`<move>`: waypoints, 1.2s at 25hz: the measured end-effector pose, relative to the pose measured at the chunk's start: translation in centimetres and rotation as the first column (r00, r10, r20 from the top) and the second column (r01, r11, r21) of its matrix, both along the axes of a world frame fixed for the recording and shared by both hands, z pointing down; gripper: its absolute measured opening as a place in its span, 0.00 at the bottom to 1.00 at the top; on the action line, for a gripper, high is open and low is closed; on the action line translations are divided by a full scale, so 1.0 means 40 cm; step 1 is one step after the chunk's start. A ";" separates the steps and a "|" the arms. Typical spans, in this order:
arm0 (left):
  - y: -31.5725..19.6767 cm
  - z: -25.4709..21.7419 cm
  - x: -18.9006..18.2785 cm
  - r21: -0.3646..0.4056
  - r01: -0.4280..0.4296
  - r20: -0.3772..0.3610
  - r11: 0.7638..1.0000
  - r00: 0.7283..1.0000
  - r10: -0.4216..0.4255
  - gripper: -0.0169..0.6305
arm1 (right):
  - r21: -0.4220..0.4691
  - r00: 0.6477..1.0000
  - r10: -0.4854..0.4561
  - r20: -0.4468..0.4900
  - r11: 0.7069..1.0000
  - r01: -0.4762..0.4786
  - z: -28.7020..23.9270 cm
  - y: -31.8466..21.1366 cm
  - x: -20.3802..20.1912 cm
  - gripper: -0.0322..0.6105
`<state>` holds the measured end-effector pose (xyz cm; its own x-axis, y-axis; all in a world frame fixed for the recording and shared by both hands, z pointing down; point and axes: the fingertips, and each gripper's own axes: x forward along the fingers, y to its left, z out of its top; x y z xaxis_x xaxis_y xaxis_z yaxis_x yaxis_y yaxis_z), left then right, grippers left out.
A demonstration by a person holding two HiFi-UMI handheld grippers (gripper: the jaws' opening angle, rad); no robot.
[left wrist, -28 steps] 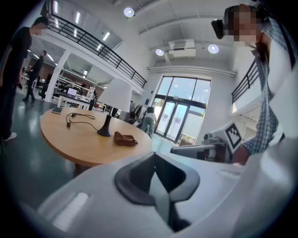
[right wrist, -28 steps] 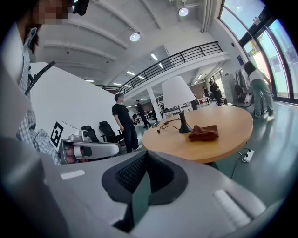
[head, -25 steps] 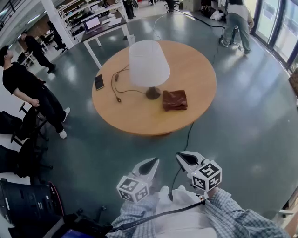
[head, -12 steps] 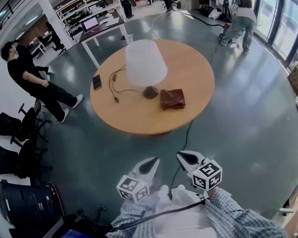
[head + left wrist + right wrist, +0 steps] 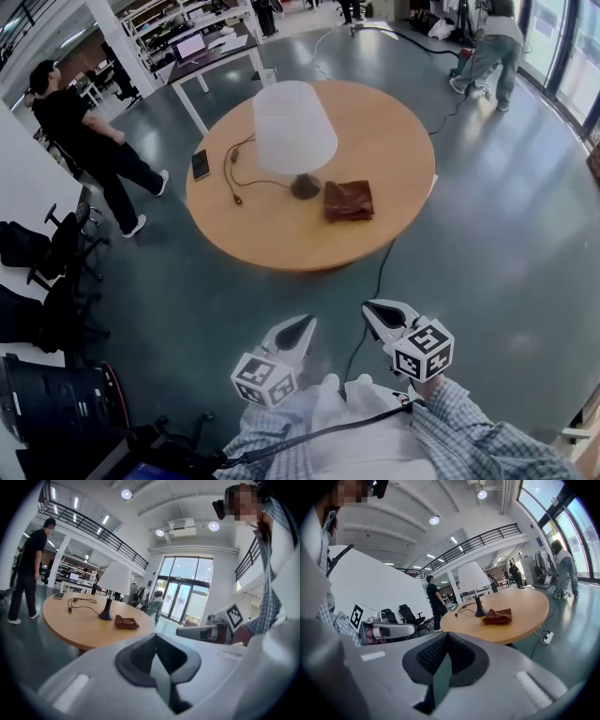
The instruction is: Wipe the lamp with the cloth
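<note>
lamp [image 5: 295, 131] and cloth [image 5: 349, 200] on the bench [image 5: 398, 155], well beyond left tool [image 5: 300, 328] and right tool [image 5: 377, 311]; both closed, empty, tilted slightly down.

- The table [image 5: 394, 150] is bare along its near edge and across its right side.
- The lamp [image 5: 293, 127] stands mid-table, cloth [image 5: 349, 200] just beside its base.
- A cable [image 5: 229, 167] and phone [image 5: 200, 164] crowd the left edge.

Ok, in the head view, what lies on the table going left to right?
phone → cable → lamp → cloth
</note>
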<state>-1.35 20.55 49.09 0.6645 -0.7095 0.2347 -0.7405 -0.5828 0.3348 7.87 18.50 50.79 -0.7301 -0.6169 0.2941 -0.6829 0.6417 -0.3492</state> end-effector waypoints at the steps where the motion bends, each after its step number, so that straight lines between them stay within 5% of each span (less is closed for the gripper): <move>1: -0.001 -0.003 -0.002 0.005 0.007 0.005 1.000 1.000 -0.007 0.03 | 0.011 1.000 -0.009 -0.004 1.000 0.009 -0.005 -0.001 0.003 0.05; 15: -0.041 0.000 -0.026 0.027 0.090 -0.004 0.996 0.996 -0.090 0.03 | 0.019 0.999 -0.027 -0.032 0.999 0.027 0.016 -0.039 0.040 0.05; 25: -0.273 0.030 -0.110 0.005 0.063 -0.026 0.998 0.998 -0.062 0.03 | 0.037 0.998 0.009 -0.054 0.999 -0.007 0.007 -0.314 -0.046 0.05; 30: -0.405 0.026 -0.159 -0.006 0.014 -0.036 1.000 0.999 -0.014 0.03 | 0.095 0.987 0.001 -0.162 0.995 0.015 -0.004 -0.451 -0.132 0.05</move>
